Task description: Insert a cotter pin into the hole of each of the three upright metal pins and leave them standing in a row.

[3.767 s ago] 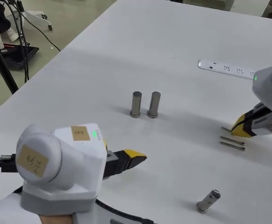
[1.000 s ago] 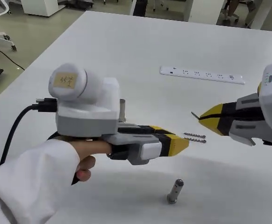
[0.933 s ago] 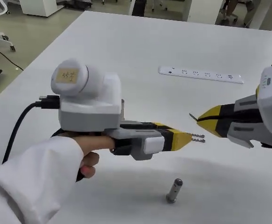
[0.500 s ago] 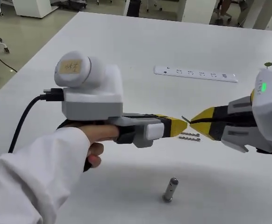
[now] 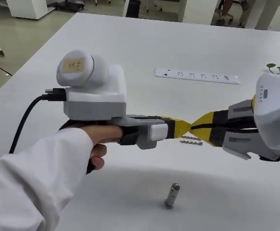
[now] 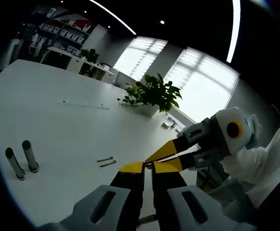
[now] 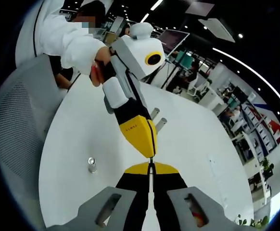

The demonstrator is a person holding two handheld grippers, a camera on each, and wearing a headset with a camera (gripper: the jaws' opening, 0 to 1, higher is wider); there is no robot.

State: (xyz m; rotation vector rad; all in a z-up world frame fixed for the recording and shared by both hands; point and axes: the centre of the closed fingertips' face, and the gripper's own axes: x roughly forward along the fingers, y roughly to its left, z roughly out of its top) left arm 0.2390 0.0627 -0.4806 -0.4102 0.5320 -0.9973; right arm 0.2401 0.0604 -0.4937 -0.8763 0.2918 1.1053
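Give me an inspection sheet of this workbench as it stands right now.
Surface: white table, no marks seen.
Job's things: one upright pin beside another; third pin lying flat; two loose cotter pins on the table.
Clutter: power strip.
Grippers: right gripper shut on a cotter pin; left gripper tip to tip with it, grip unclear.
Cables: black cable from the left gripper's rear.
Surroundings: potted plant at the table's far end.

Left gripper [image 5: 183,128] now meets right gripper's [image 5: 197,129] cotter pin [image 7: 150,163]
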